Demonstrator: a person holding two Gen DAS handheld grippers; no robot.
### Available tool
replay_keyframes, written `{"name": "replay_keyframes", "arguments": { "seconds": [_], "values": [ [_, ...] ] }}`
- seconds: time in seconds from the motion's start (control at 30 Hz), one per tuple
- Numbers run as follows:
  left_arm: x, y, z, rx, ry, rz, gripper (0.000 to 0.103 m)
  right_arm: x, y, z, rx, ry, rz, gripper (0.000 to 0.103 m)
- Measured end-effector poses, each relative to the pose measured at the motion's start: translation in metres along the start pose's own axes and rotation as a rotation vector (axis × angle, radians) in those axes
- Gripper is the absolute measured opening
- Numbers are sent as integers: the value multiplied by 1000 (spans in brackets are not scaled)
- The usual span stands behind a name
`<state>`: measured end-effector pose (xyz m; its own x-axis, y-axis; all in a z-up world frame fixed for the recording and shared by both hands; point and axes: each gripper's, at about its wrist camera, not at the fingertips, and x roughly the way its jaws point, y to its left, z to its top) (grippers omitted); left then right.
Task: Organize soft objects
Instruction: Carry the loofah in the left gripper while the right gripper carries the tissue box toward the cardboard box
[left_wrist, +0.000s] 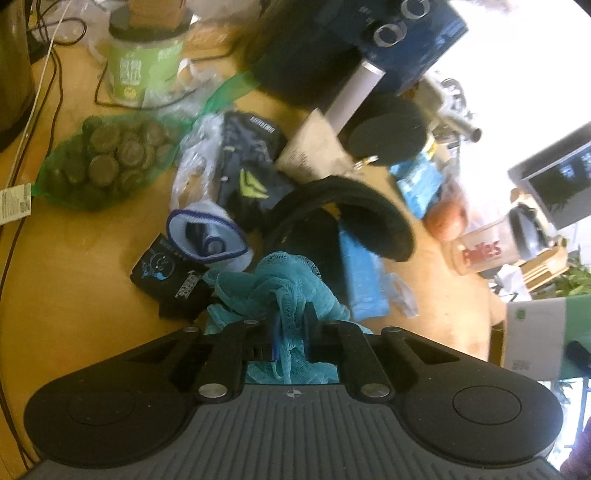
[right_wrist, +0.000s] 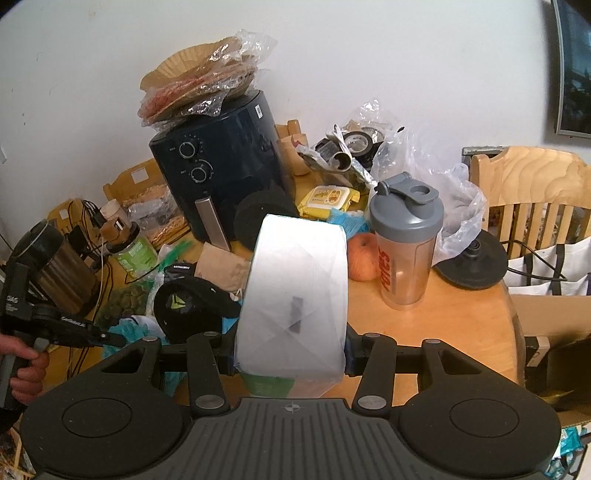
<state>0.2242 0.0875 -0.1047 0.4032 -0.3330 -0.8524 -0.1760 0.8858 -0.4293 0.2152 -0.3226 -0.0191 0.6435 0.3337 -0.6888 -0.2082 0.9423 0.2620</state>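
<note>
Left claw (left_wrist: 291, 325) pinched nearly closed on a frilly teal mesh pouf (left_wrist: 273, 288), low centre; right claw (right_wrist: 290, 354) gripped a white wrapped roll (right_wrist: 295, 291).

shaker bottle (right_wrist: 406, 243) right of apple (right_wrist: 364, 258); liner stack (right_wrist: 199, 81) on air fryer (right_wrist: 221, 166)

Daylight floods in from the upper right of the left wrist view, blowing that corner out to pure white and washing the wooden desk (left_wrist: 92, 288) nearby. That view is smeared with motion blur; the air fryer (left_wrist: 406, 40) and labels are soft. The right wrist view is sharper and evenly lit, the white wall (right_wrist: 369, 55) plain. Both views bend strongly at the edges, with dark corners.
</note>
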Motion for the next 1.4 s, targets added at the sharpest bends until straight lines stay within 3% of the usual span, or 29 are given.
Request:
{"name": "replay_keyframes", "arguments": {
  "seconds": [0.5, 0.8, 1.07, 1.4],
  "values": [
    [-92, -50, -10, 118, -219, -117, 11, -23, 7, 10, -14, -45, 9, 51],
    [-136, -78, -32, 203, -275, -159, 11, -45, 18, 12, -8, -69, 84, 51],
    [-157, -88, -59, 245, -283, -175, 11, -61, 32, 10, -30, -78, 118, 51],
    [-156, -84, -102, 252, -225, -177, 11, -68, 46, -3, -42, -58, 123, 51]
  ]
}}
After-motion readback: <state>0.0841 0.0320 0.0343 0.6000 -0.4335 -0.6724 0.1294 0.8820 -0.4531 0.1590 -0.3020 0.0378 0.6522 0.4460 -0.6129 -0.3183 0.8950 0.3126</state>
